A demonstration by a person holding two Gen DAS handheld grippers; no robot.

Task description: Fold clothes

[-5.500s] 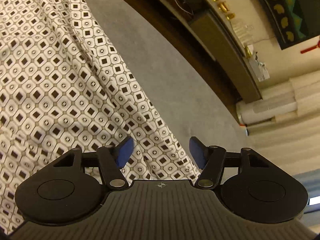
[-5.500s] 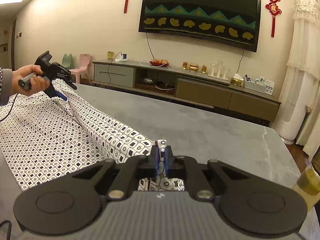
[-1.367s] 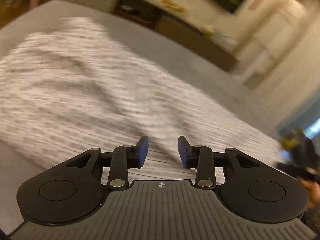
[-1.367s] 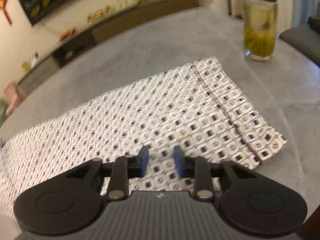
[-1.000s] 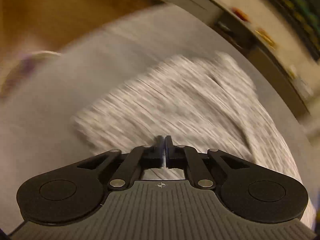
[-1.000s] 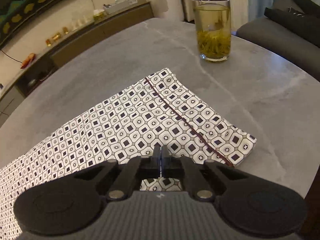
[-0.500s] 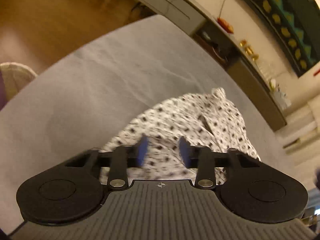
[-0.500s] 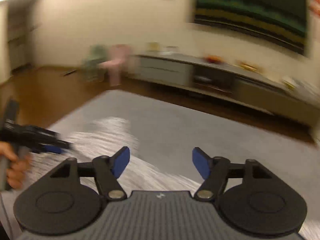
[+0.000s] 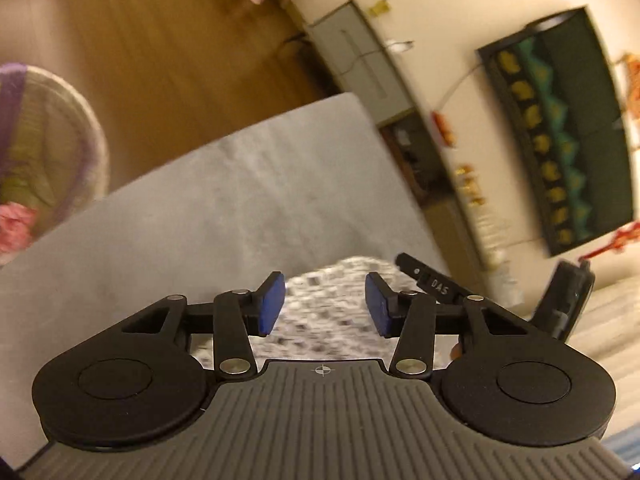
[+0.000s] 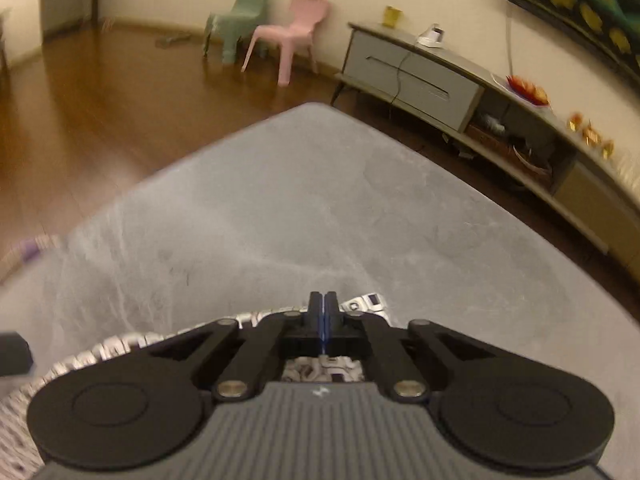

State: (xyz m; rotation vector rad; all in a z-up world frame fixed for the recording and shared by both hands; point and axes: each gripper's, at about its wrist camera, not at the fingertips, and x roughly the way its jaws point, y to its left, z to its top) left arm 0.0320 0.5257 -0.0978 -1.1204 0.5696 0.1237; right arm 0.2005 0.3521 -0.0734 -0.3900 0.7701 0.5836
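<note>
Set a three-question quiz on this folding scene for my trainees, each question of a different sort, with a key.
1. True or false: the left gripper is shut.
2. Which chair stands beside the green chair? A. a pink chair B. a blue chair C. a black chair
3. Fill in: the patterned cloth lies on the grey ____.

Key
1. False. Its jaws stand apart and have just been opening; nothing is pressed between them, and the cloth shows beyond.
2. A
3. table
</note>
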